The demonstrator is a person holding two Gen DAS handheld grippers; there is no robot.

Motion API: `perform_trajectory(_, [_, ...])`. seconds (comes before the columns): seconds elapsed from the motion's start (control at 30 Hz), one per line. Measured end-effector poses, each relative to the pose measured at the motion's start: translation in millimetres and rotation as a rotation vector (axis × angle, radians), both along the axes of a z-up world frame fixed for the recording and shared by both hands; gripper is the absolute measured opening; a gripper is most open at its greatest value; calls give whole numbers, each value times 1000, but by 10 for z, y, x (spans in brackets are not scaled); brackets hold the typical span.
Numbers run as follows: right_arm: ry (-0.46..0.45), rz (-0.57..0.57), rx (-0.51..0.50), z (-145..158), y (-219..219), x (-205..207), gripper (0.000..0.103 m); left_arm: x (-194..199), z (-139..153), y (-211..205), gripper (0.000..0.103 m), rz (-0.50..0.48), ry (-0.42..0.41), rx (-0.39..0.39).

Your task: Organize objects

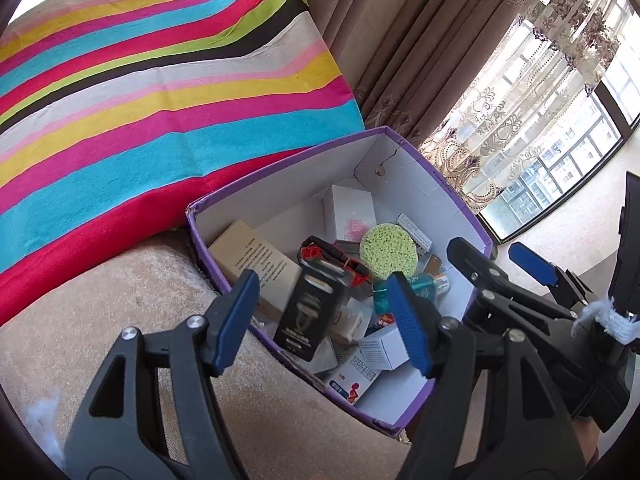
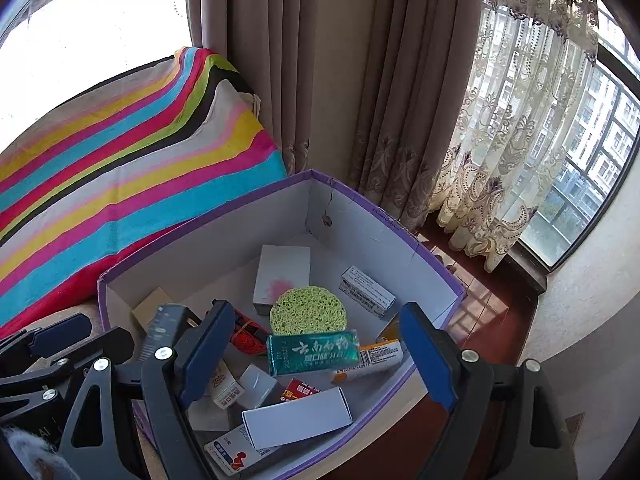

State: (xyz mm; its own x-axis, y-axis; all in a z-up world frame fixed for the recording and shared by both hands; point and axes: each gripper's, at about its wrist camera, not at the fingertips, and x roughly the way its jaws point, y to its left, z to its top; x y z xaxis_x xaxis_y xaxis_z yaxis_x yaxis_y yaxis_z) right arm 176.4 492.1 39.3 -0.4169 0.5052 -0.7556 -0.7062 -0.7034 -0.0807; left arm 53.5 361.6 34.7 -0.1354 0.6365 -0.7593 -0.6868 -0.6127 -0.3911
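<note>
We look into a sunlit room: brown curtains (image 2: 280, 80) hang at the top centre, a lace curtain (image 2: 520, 140) covers the window (image 2: 600, 160) on the right, and a striped cloth (image 1: 140, 100) in cyan, pink, yellow and red fills the upper left over a beige cushion (image 1: 100, 300).

On that cushion sits the purple-edged cardboard box (image 1: 452, 196), white inside, in the lower centre of both views. It holds the things being sorted. A pale box with a pink print (image 2: 282, 276) stands toward the far wall, a tan carton (image 1: 248, 260) with fine print too small to read leans at the left, and a black package (image 1: 306, 312) tilts in the middle. A plain white carton (image 2: 296, 416) lies near the front. A teal toothpaste box (image 2: 314, 352) bears white Chinese characters, which we cannot make out with certainty. Just above it rests a round green sponge (image 2: 308, 312).

The left tongs (image 1: 322, 320) stand apart over the black package without pressing it. The right tongs (image 2: 320, 360) gape wide over the teal box, holding nothing.
</note>
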Motion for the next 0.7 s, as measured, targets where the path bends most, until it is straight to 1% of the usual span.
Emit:
perform_trajectory(0.13, [-17,-2,0,-19,-29,3,87,6,-42,-114,73,16,-41,-2])
perform_trajectory(0.2, [-25,0,1,-17,-64,12,87,57,-32,-183,75,9,-44,-5])
perform_trajectory(0.27, [-36,4,-1,-14,-96,35,87,112,-27,-258,79,12,-53,-14])
perform_trajectory(0.33, [-53,0,-3,-7,-134,67,87,179,-10,-315,81,18,-37,-14])
perform_trajectory(0.37, [-57,1,-6,1,-157,96,87,199,-6,-332,83,18,-37,-6])
perform_trajectory(0.47, [-70,-4,1,34,-204,173,88,195,-4,-364,89,5,-76,33])
perform_trajectory(0.6, [-66,-9,-2,65,-231,238,88,222,6,-367,93,-23,-68,61])
perform_trajectory(0.7, [-68,-8,-4,69,-245,221,88,244,-9,-335,93,-34,-54,44])
